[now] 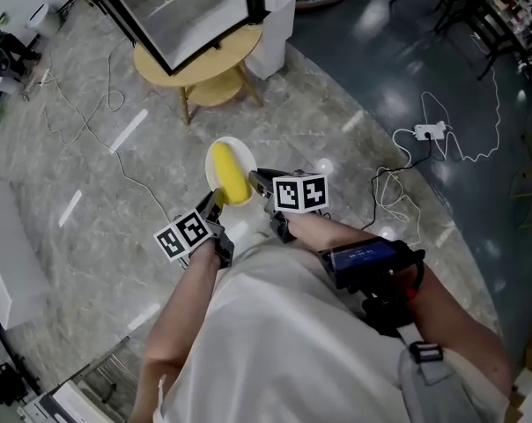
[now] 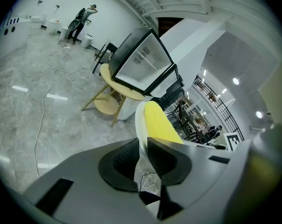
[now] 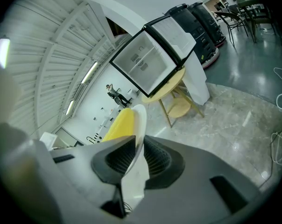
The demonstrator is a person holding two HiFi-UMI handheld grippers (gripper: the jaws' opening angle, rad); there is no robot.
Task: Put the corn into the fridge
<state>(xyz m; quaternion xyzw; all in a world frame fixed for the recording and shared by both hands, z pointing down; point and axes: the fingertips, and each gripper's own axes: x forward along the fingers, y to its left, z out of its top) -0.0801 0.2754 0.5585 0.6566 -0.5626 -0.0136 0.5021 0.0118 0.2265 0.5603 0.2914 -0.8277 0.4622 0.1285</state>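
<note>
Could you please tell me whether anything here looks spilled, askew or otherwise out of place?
Nothing is spilled. The corn lies on the white plate, which the left gripper and right gripper clamp by opposite edges. The only oddity is the power strip and cables loose on the floor.

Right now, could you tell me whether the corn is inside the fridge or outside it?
Outside. The corn lies on a white plate clamped by the left gripper and right gripper, short of the fridge.

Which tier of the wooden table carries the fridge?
The upper top: the fridge stands on it. The smaller lower shelf sits beneath it.
</note>
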